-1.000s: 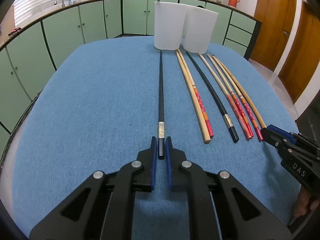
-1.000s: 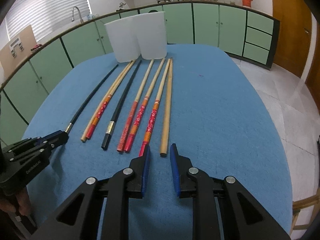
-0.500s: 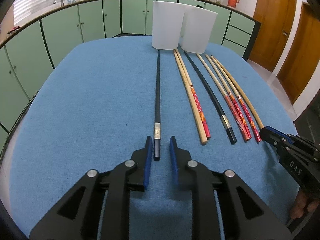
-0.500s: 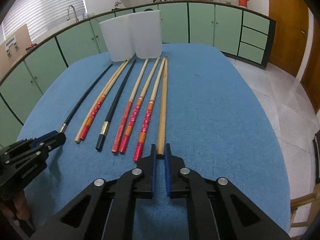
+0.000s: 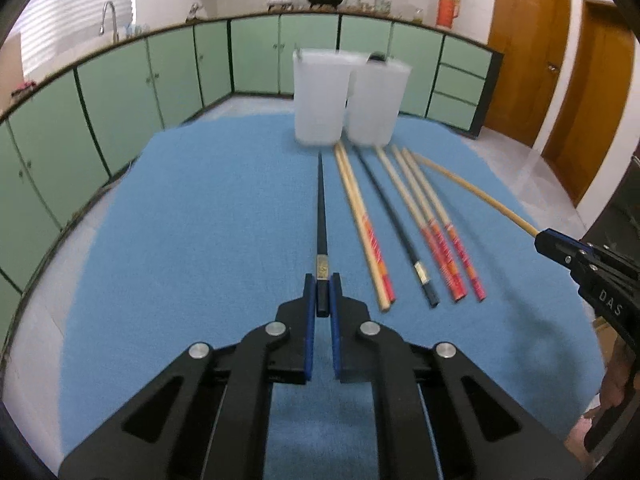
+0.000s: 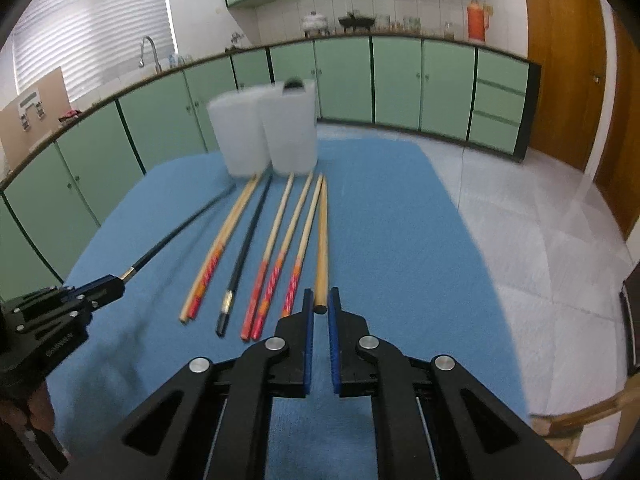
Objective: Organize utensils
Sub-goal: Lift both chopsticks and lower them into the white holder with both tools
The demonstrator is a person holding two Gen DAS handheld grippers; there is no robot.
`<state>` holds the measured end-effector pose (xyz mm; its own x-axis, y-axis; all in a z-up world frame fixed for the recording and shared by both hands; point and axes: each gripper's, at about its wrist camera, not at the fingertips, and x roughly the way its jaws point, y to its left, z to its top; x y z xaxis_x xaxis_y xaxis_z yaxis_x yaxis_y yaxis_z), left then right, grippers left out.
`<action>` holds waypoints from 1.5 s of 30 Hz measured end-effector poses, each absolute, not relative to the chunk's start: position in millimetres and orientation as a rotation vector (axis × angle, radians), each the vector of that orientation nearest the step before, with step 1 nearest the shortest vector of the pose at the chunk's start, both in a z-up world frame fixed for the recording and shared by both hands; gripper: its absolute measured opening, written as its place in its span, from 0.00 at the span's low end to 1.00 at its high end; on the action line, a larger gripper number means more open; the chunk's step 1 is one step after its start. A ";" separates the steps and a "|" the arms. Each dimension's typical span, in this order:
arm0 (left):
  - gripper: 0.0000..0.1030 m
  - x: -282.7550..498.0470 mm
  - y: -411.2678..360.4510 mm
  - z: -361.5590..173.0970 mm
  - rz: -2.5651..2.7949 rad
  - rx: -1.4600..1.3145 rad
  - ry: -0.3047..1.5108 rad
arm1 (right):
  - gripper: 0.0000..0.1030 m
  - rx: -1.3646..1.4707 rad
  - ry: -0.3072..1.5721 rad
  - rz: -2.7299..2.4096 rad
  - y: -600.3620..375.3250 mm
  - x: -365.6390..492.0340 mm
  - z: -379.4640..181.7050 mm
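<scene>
Where left view ends — right view shows chair (image 6: 592,412).

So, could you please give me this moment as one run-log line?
left gripper: shut on black chopstick | right gripper: shut on plain wooden chopstick | both lifted off blue cloth | white containers: ahead

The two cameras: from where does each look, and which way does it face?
Left wrist: on the left gripper, facing the two white containers; the right gripper shows at its right.
Right wrist: on the right gripper, facing likewise; the left gripper shows at its left.
Both share: the blue table, the chopsticks.
</scene>
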<state>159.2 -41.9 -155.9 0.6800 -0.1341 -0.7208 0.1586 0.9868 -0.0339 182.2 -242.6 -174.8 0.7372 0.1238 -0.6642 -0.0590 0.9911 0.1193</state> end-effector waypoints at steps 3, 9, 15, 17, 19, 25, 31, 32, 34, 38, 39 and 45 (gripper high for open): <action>0.06 153.8 -37.8 -129.9 -0.182 0.030 0.753 | 0.06 0.079 0.687 0.103 -245.1 176.7 -153.1; 0.06 150.9 -34.4 -89.5 -0.198 0.017 0.656 | 0.06 0.101 0.604 0.135 -250.4 174.4 -113.2; 0.05 159.5 -34.3 -54.8 -0.203 -0.020 0.573 | 0.06 0.140 0.511 0.168 -255.3 179.0 -75.2; 0.05 165.1 -34.8 -48.7 -0.209 -0.039 0.559 | 0.06 0.155 0.493 0.187 -256.3 182.7 -65.9; 0.05 169.5 -34.7 -42.1 -0.218 -0.058 0.547 | 0.06 0.156 0.482 0.195 -256.1 187.7 -59.3; 0.05 181.4 -33.2 -22.6 -0.241 -0.086 0.509 | 0.06 0.159 0.470 0.234 -256.8 203.7 -42.0; 0.05 187.6 -30.7 -7.9 -0.250 -0.106 0.474 | 0.06 0.144 0.460 0.266 -257.4 219.2 -23.9; 0.05 189.9 -29.9 -4.8 -0.250 -0.106 0.469 | 0.06 0.138 0.453 0.270 -256.3 221.3 -19.3; 0.05 193.1 -30.5 0.9 -0.251 -0.106 0.453 | 0.06 0.125 0.439 0.276 -254.0 222.7 -12.4; 0.05 199.6 -33.8 17.0 -0.253 -0.105 0.414 | 0.06 0.121 0.405 0.298 -254.9 228.5 6.2; 0.05 200.4 -33.8 21.3 -0.253 -0.106 0.403 | 0.06 0.119 0.396 0.302 -255.5 229.6 10.9; 0.05 220.2 -39.1 54.4 -0.260 -0.111 0.328 | 0.06 0.090 0.344 0.306 -252.5 245.1 38.7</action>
<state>220.2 -39.1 54.4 0.9137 -0.2695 -0.3041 0.2336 0.9608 -0.1495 245.1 -252.5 38.7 0.8959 0.3106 -0.3178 -0.2802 0.9499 0.1385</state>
